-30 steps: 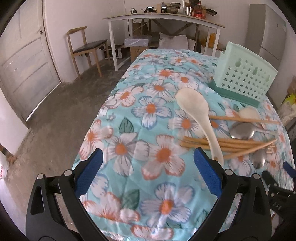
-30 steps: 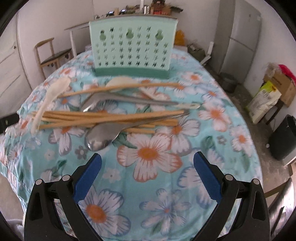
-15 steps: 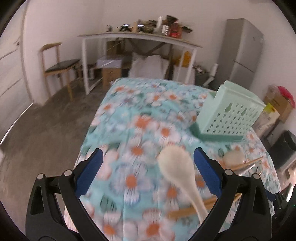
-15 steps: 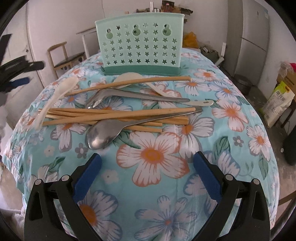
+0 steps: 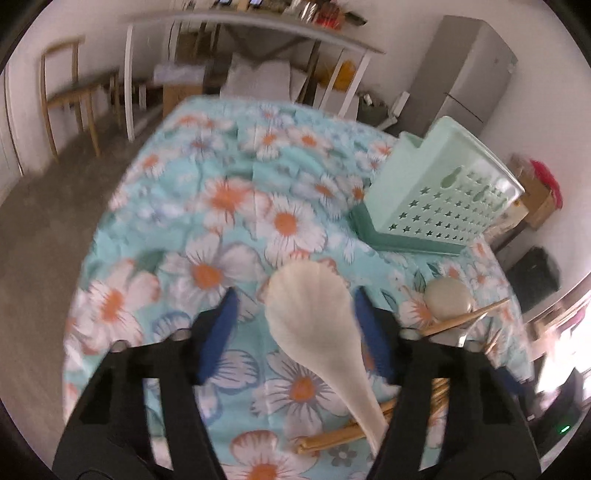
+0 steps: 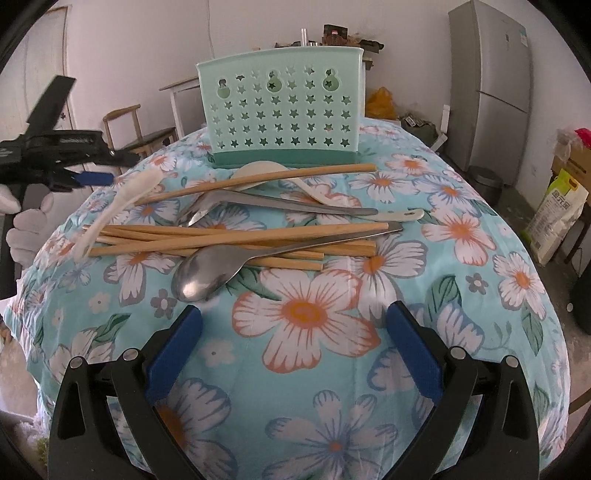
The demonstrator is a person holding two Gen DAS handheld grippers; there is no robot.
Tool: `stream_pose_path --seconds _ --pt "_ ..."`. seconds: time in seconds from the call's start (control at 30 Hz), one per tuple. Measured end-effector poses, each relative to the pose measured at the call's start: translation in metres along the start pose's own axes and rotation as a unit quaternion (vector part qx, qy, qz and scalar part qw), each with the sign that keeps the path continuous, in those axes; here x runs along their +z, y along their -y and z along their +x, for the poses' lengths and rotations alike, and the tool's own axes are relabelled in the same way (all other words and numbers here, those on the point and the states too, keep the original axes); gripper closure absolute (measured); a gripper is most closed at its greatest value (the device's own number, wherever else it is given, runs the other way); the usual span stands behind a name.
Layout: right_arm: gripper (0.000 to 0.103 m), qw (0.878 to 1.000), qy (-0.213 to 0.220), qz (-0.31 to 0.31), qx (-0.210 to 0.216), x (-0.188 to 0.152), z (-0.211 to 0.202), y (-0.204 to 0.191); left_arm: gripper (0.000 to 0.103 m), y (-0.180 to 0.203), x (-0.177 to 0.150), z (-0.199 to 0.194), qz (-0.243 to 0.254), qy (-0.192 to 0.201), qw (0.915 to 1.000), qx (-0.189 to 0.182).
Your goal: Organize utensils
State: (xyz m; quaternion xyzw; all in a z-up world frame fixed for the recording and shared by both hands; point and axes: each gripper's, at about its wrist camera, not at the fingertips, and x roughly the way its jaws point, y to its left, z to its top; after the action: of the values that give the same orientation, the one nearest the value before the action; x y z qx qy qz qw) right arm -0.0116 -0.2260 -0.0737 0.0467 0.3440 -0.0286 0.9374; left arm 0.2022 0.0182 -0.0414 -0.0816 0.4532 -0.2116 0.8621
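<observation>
A cream plastic spoon [image 5: 310, 317] lies on the flowered cloth with its bowl between the blue pads of my left gripper [image 5: 295, 299]. The jaws are closing, and a gap still shows beside the left pad. From the right wrist view, that gripper [image 6: 92, 179] is at the bowl end of the spoon [image 6: 118, 206], held by a white-gloved hand [image 6: 26, 229]. My right gripper [image 6: 295, 312] is open over bare cloth, short of a metal spoon [image 6: 207, 277]. Wooden chopsticks [image 6: 240, 236], another metal utensil [image 6: 277, 205] and a second cream spoon [image 6: 258, 171] lie before the mint utensil holder [image 6: 284, 110].
The cloth-covered table [image 6: 461, 332] drops away on every side. Behind it stand a wooden chair [image 5: 70, 92], a white work table [image 5: 258, 33] and a grey fridge [image 6: 491, 85]. A dark bin [image 5: 532, 277] and boxes [image 6: 561, 206] are on the floor at right.
My left gripper has swung right and forward over the cream spoon, and its jaws have narrowed around the bowl. The right gripper has stayed open and barely shifted.
</observation>
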Motion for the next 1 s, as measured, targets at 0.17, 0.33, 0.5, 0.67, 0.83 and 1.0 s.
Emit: stream_pose_path --seconds 0.17,0.33,0.5,0.67,0.83,1.0 --pt "0.005 1.0 0.003 0.0 0.005 0.001 0.002 0.001 0.071 -0.018 0.004 0.018 -0.043 -0.038 0.9982 -0.02" --pt "0.005 1.0 0.004 0.0 0.01 0.001 0.002 0.003 0.085 -0.037 0.009 0.03 -0.09 -0.066 0.992 -0.059" --pt "0.005 1.0 0.003 -0.002 0.011 0.002 0.003 0.003 0.094 -0.043 0.008 0.03 -0.11 -0.065 0.9888 -0.078" --pt "0.005 1.0 0.003 -0.002 0.01 0.002 0.003 0.002 0.099 -0.04 0.003 0.022 -0.116 -0.05 0.9876 -0.093" --pt "0.006 1.0 0.0 -0.004 0.007 0.002 0.004 0.002 0.102 -0.032 0.001 0.001 -0.102 -0.019 0.9906 -0.089" --pt "0.006 1.0 -0.009 -0.009 0.001 0.003 0.003 0.0 0.102 -0.015 -0.005 -0.041 -0.063 0.04 0.9948 -0.069"
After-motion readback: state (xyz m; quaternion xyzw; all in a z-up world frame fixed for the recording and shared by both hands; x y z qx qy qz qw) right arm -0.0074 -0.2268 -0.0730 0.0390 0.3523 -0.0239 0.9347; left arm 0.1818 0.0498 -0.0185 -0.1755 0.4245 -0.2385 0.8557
